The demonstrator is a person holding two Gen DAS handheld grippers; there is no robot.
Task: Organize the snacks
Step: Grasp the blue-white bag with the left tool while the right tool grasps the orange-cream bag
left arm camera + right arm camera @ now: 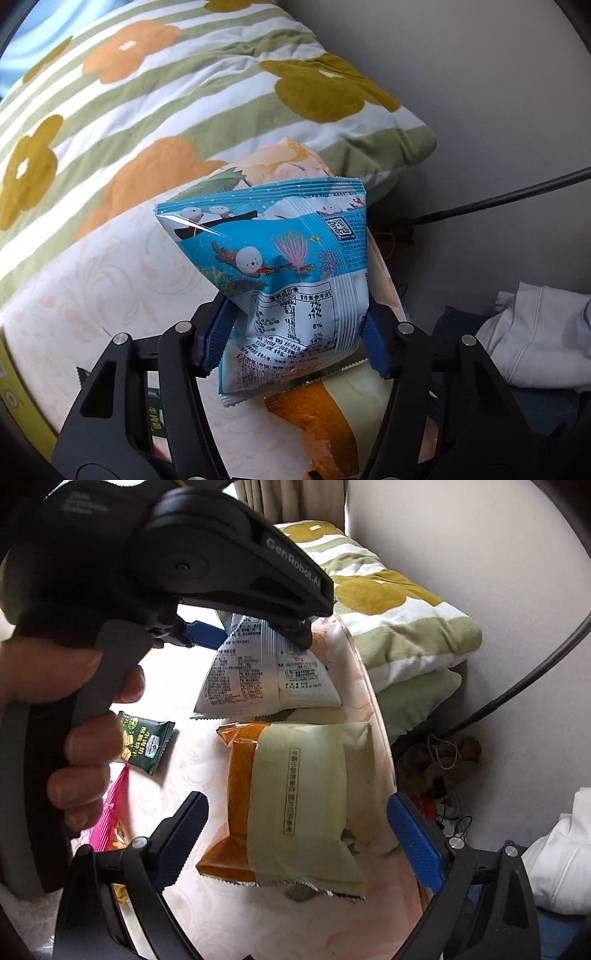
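Note:
My left gripper (pixel 295 336) is shut on a blue snack bag (pixel 280 251) printed with seals and a nutrition table; its blue pads pinch the bag's lower sides. From the right wrist view the same bag (pixel 266 675) shows its white printed end, hanging from the left gripper (pixel 251 633), which a hand (pixel 81 746) holds. An orange and cream snack bag (pixel 295 782) lies flat on the cream patterned bed surface (pixel 192 760). My right gripper (pixel 299 834) is open, one finger on each side of that bag, not touching it. The same bag (pixel 332 417) shows under the blue one.
A small green packet (pixel 147 746) and a pink packet (pixel 110 819) lie to the left. A folded flowered blanket (pixel 147 110) sits behind the snacks. The bed edge (pixel 380 738) drops to a floor with cables (pixel 443 753). White cloth (pixel 535 339) lies at the right.

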